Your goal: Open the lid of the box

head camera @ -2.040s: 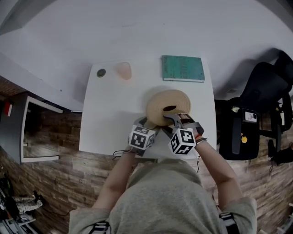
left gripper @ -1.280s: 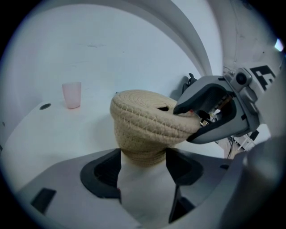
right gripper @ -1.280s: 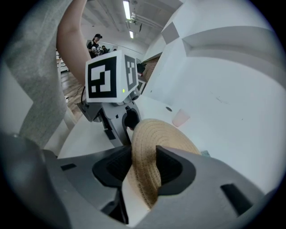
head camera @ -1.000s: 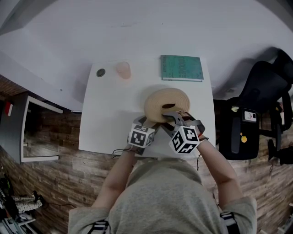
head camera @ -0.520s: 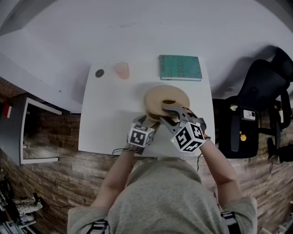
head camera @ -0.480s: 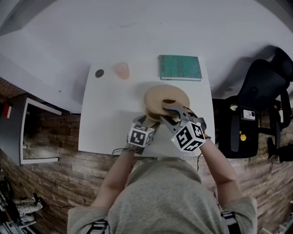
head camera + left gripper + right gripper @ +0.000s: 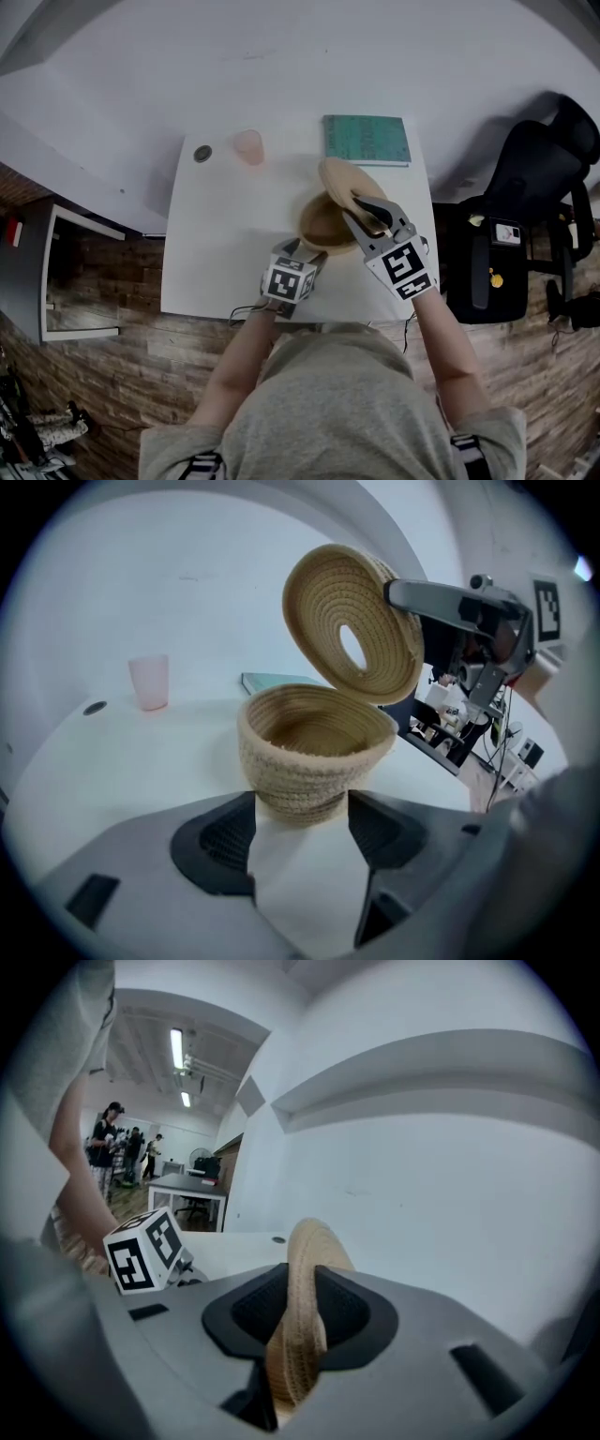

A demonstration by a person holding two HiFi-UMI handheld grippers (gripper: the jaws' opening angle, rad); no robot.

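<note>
My left tool [image 7: 302, 251] sits low at the near side of the box [image 7: 323, 225], a round woven basket standing on the white worktop [image 7: 216, 253]. In the left gripper view the tool [image 7: 300, 829] has the box [image 7: 314, 752] by its narrow foot, one pad on each side and both touching the weave, so I read it as clamped on the box.

My right tool [image 7: 367, 211] has the lid [image 7: 342, 183]. In the right gripper view the tool [image 7: 300, 1321] shows the lid [image 7: 302, 1335] standing on edge between the two pads, which press on both of its faces. Those jaws have just been closing in on it.

The box is open and I can see its brown inside from above. The lid [image 7: 352, 621] is a woven disc with an oval hole in its middle. It is raised and tipped up steeply over the far right side of the box, with its underside facing the left tool. Its lower edge is just beside the box's rim, and I cannot tell whether they touch.

Further back on the worktop are a pink cup [image 7: 248, 145], a small dark disc [image 7: 202, 153] to its left and a green book [image 7: 367, 141] to its right, all well apart from the box. A black chair [image 7: 544, 178] stands off the right end.
</note>
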